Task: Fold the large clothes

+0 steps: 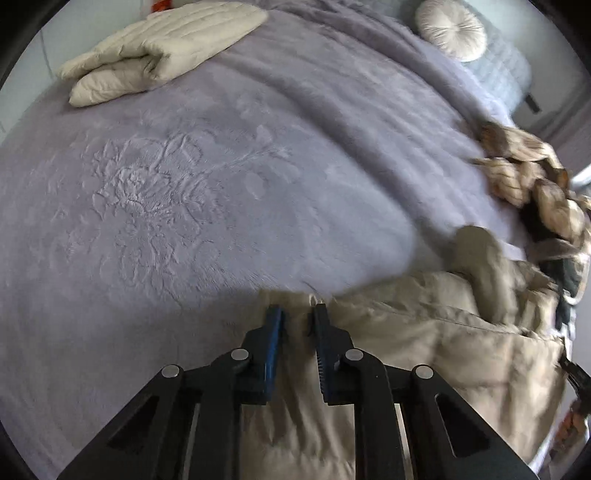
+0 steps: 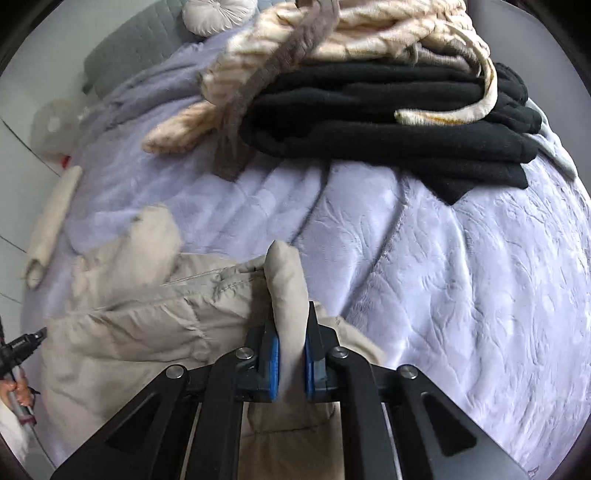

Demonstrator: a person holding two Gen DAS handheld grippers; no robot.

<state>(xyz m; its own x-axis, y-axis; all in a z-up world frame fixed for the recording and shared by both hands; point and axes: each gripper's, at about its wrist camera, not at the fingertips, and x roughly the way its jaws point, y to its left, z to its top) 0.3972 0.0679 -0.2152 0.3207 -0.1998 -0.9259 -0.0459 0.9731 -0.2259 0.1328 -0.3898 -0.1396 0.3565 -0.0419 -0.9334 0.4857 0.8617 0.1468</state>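
Observation:
A puffy beige jacket (image 1: 443, 350) lies crumpled on the near part of a lavender blanket (image 1: 221, 184) that covers the bed. My left gripper (image 1: 298, 317) points down at the jacket's edge, its jaws narrow with beige fabric pinched between them. In the right wrist view the same jacket (image 2: 147, 332) spreads to the left, and my right gripper (image 2: 290, 321) is shut on a thick upright fold of it. The left gripper (image 2: 26, 343) shows at the far left edge, held by a hand (image 2: 18, 391).
A folded beige quilted garment (image 1: 159, 55) lies at the far left of the bed. A pile of black clothes (image 2: 388, 110) under a cream striped fluffy garment (image 2: 332, 37) sits at the far side. A round cushion (image 1: 450, 29) rests by the grey headboard (image 1: 506, 66).

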